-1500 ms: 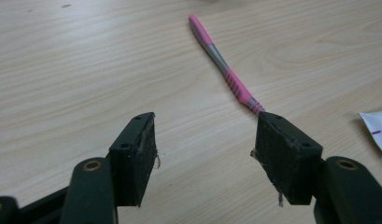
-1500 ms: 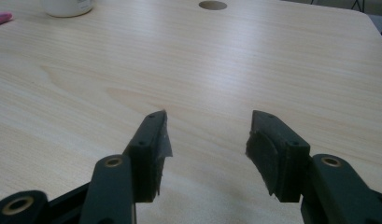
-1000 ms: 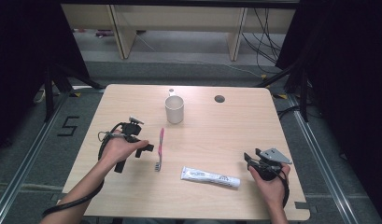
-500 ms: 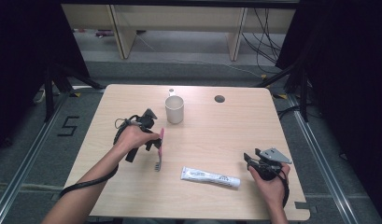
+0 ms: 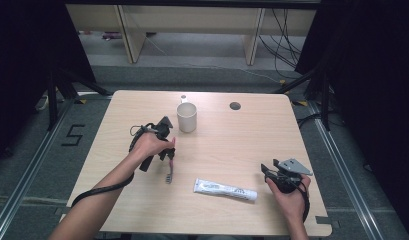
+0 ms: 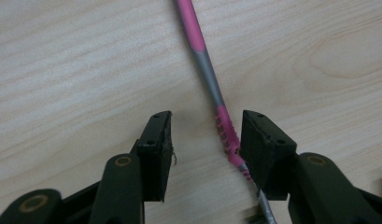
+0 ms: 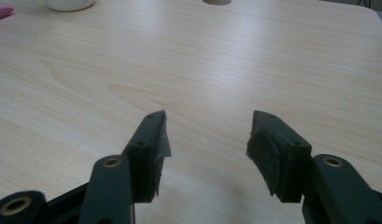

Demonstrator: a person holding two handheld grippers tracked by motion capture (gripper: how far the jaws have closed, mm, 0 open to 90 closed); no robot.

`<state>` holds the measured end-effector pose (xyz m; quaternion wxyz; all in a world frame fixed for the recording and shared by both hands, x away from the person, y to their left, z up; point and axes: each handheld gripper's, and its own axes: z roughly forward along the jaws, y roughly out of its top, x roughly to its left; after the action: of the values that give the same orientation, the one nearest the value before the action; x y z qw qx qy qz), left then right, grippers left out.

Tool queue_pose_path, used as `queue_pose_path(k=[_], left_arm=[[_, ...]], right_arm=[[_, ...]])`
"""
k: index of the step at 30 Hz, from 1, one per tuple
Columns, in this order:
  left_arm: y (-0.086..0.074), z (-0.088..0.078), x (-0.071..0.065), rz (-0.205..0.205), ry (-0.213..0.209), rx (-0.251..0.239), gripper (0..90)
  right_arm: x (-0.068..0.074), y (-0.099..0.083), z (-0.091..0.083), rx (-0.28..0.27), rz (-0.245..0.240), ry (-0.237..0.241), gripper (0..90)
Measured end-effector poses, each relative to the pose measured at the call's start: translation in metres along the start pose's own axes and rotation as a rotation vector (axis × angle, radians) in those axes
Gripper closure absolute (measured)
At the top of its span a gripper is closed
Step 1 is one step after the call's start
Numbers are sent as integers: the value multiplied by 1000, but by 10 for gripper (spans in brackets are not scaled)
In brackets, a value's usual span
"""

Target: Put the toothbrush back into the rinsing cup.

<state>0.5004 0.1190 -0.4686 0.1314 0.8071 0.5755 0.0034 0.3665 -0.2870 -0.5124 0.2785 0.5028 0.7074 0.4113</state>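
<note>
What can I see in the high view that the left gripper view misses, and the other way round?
High view alone: the white mug, the toothpaste tube, and the right claw open above the table. Left gripper view alone: the ribbed pink grip on the toothbrush handle, lying between the left claw jaws, against one pad and clear of the other; these jaws have just been closing. Both share the toothbrush and the wooden tabletop.

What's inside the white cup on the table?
The white cup looks empty: its pale inner wall shows from above. Its bottom can't be seen, so something small could hide there.
</note>
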Motion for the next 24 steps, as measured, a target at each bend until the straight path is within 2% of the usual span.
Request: queue_pose_path(k=[1, 3, 4, 11, 13, 15, 17, 18, 21, 22, 23, 24], left_arm=[[1, 0, -1, 2, 0, 0, 544], [2, 2, -1, 15, 5, 0, 552], [2, 1, -2, 16, 7, 8, 556], [5, 2, -6, 38, 10, 15, 592], [4, 5, -8, 38, 12, 1, 602], [4, 6, -9, 48, 15, 20, 609], [4, 7, -9, 61, 21, 30, 622], [4, 7, -9, 63, 21, 30, 628], [4, 8, -10, 74, 27, 32, 648], [3, 10, -10, 74, 29, 17, 656], [4, 9, -10, 83, 32, 40, 661], [4, 10, -9, 88, 33, 43, 666]], right_arm=[[0, 0, 0, 0, -1, 0, 467], [-3, 0, 2, -12, -39, 9, 468], [-2, 0, 1, -9, -28, 11, 467], [-3, 1, 1, -13, -34, 13, 468], [-3, 1, 1, -13, -34, 13, 467], [-2, 0, 1, -11, -23, 14, 467], [-4, 1, 1, -19, -51, -1, 468], [-2, 0, 1, -15, -22, -2, 467], [-2, 0, 1, -8, -17, 5, 467], [-3, 0, 1, -9, -25, 7, 467], [-3, 0, 1, -9, -27, 7, 467], [-3, 0, 1, -9, -28, 6, 467]])
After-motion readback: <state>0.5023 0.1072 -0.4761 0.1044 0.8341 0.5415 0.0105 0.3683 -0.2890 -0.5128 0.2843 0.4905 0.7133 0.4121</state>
